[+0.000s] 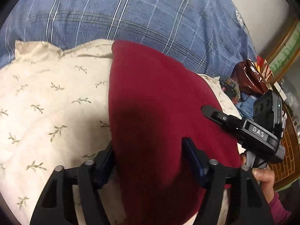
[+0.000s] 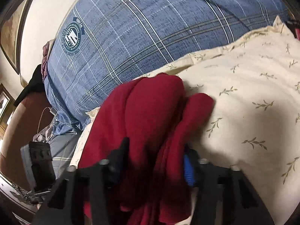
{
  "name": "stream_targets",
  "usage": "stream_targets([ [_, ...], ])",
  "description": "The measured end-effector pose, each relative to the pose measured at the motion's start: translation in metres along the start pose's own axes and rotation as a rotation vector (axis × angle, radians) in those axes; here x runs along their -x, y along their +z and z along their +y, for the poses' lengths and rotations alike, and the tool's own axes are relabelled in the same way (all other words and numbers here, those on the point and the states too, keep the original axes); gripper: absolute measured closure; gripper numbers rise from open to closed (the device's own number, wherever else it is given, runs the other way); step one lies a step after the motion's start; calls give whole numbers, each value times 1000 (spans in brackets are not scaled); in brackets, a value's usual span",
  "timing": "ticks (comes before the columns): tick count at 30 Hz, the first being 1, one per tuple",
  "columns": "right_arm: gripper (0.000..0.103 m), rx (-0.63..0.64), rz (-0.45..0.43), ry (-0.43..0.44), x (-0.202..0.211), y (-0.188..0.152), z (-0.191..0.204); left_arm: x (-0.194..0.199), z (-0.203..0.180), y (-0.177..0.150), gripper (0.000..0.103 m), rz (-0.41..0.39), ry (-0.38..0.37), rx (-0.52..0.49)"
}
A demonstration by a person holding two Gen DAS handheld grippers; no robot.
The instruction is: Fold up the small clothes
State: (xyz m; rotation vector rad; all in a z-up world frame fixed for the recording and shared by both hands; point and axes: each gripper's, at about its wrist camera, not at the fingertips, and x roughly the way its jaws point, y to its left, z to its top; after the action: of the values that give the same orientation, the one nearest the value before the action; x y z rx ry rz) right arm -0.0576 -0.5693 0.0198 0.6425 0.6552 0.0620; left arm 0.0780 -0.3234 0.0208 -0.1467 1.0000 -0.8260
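A dark red fleece garment [image 1: 159, 103] lies on a cream pillow with a leaf print [image 1: 46, 103]. My left gripper [image 1: 148, 150] straddles the near part of it. Its jaws stand apart with the cloth running between them, and I see no pinch in the fabric. In the right wrist view the red garment [image 2: 150, 112] is bunched into upright folds. My right gripper [image 2: 154, 155] has those folds squeezed between its dark finger and its blue pad [image 2: 187, 166]. The right gripper's black body [image 1: 258, 133] shows at the garment's right edge, held by a hand [image 1: 264, 178].
Behind the pillow [image 2: 243, 103] lies a blue plaid duvet [image 1: 131, 15] with a round badge [image 2: 72, 36]. Shiny wrapped packages [image 1: 251, 78] sit at the right by a wooden-framed edge. A black device [image 2: 37, 165] and a white cable show at the lower left.
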Motion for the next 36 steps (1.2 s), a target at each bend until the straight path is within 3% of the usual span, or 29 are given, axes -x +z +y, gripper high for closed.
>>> stream_targets([
  [1, 65, 1, -3, 13, 5, -1, 4, 5, -4, -1, 47, -2, -3, -4],
  [4, 66, 28, 24, 78, 18, -7, 26, 40, -13, -10, 48, -30, -32, -19],
  [10, 63, 81, 119, 151, 20, -53, 69, 97, -4, -54, 48, -71, 28, 5],
  [14, 58, 83, 177, 29, 22, -72, 70, 91, 13, -91, 46, -3, 117, 28],
  [17, 58, 104, 97, -3, 58, -70, 84, 99, 10, -102, 45, -34, 149, 8],
  [20, 58, 217, 51, -2, 73, -71, 115, 103, 3, -100, 43, -76, 186, 8],
  [23, 60, 334, 75, -23, 63, -84, 142, 96, -7, -102, 42, -92, 273, -28],
  [29, 63, 412, 135, -236, 22, -121, 130, 97, -22, -120, 33, -141, 356, -40],
  [36, 59, 378, 118, -196, 47, -125, 136, 124, -38, -144, 32, -167, 431, -63],
])
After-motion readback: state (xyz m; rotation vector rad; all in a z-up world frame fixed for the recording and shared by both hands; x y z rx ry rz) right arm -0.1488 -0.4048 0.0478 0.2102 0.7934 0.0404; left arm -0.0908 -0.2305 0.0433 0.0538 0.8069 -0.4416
